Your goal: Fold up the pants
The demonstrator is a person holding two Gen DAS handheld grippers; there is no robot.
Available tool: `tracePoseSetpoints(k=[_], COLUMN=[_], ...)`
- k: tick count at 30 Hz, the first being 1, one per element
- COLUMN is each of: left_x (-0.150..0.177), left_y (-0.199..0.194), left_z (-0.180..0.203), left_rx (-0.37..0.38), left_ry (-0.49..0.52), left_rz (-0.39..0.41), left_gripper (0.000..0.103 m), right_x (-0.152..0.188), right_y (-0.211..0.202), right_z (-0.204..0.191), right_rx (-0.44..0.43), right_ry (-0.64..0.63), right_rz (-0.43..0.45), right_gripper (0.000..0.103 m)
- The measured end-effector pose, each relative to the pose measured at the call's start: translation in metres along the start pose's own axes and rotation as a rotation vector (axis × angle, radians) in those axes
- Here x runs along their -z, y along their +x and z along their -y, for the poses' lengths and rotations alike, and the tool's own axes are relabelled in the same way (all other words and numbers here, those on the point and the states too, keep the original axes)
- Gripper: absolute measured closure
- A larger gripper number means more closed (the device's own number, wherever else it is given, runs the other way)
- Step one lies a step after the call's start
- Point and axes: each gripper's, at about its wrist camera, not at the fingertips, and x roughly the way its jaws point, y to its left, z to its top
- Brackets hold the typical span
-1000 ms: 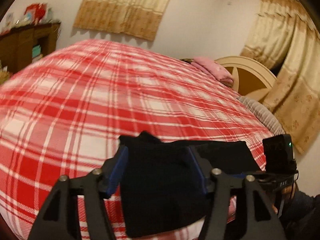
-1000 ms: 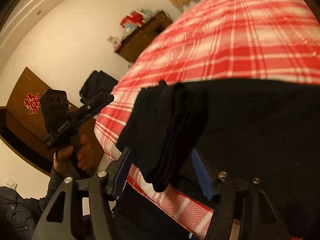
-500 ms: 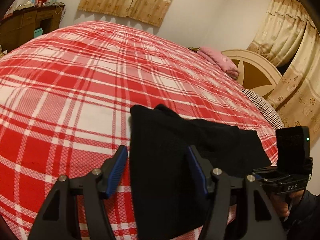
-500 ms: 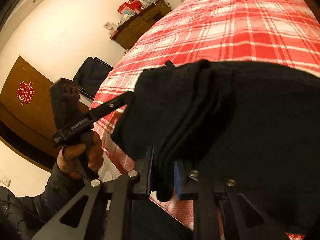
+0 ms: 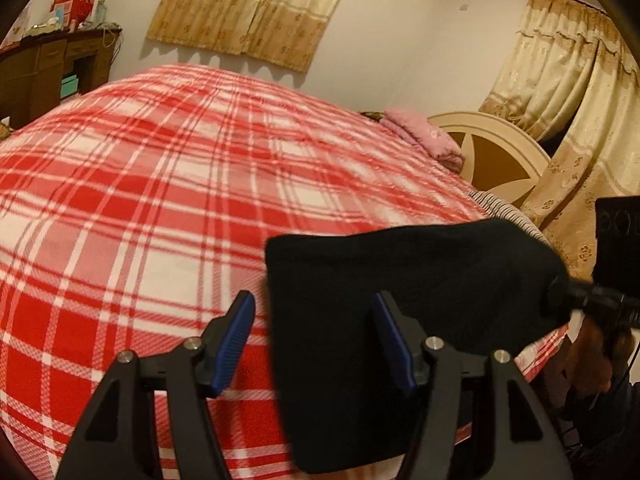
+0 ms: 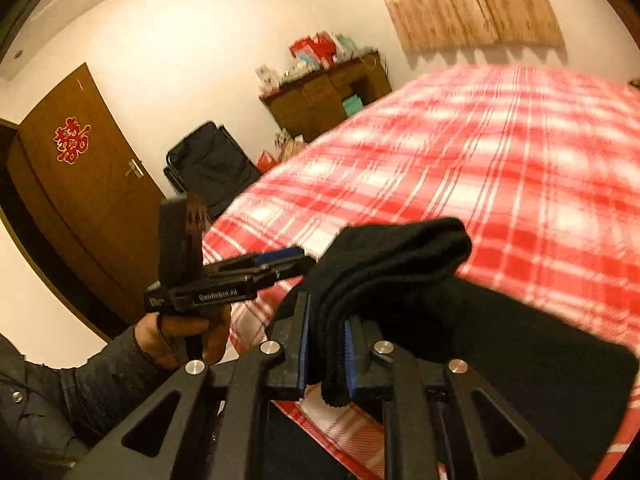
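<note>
Two grippers: right gripper (image 6: 326,354) pinching pants (image 6: 384,264) stack to lift at bed (image 6: 500,160) near edge, left gripper (image 5: 316,340) spread, likely supporting.

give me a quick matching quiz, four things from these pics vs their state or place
Things:
1. left tool
2. right tool
3. black pants
4. pink pillow

States or places:
A. lifted off the red plaid bed cover, bunched
B. shut on a thick fold of cloth
C. by the headboard
D. open, one finger behind the cloth

Pairs: 1-D, 2-B, 3-A, 4-C
</note>
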Motion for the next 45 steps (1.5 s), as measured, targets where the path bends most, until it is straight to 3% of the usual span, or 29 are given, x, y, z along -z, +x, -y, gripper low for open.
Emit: tracePoseSetpoints(k=[11,26,29,31,33,37,40,43,45], left_x=[-0.006,0.011,0.014,0.017,0.021,0.026,0.029,0.03,0.03], left_y=[0.029,0.063,0.07,0.074,0.078,0.081,0.081,0.081,0.08], left_z=[0.041,0.075,0.08,0.083,0.086,0.079,0.075,0.074,0.071], left_rx=[0.059,0.047,0.028,-0.001,-0.049,-0.077,-0.084,-0.086,-0.087], left_ry=[0.087,0.174,0.201,0.226,0.255,0.25,0.228,0.225,0.219], left_rz=[-0.036,-0.149,-0.166,-0.185,-0.197,-0.218,-0.218,-0.219,-0.219], left_gripper=[0.039,0.039,0.039,0.036,0.034,0.033,0.028,0.027,0.024], right_x=[0.02,0.093,0.103,0.107,0.107,0.095,0.081,0.072,0.075], right_y=[-0.072,-0.086,-0.081,-0.085,-0.094,-0.11,-0.113,-0.093,-0.077], right_z=[0.059,0.139,0.157,0.162,0.163,0.148,0.13,0.119,0.119], right_rx=[0.159,0.287,0.297,0.332,0.331,0.391,0.332,0.268,0.288], right_ry=[0.073,0.244,0.308,0.328,0.336,0.274,0.214,0.168,0.161], right_rz=[0.036,-0.054,-0.088,-0.087,-0.063,0.012,0.088,0.058,0.012], right_gripper=[0.088,0.088,0.081,0.054,0.052,0.052,0.052,0.052,0.052])
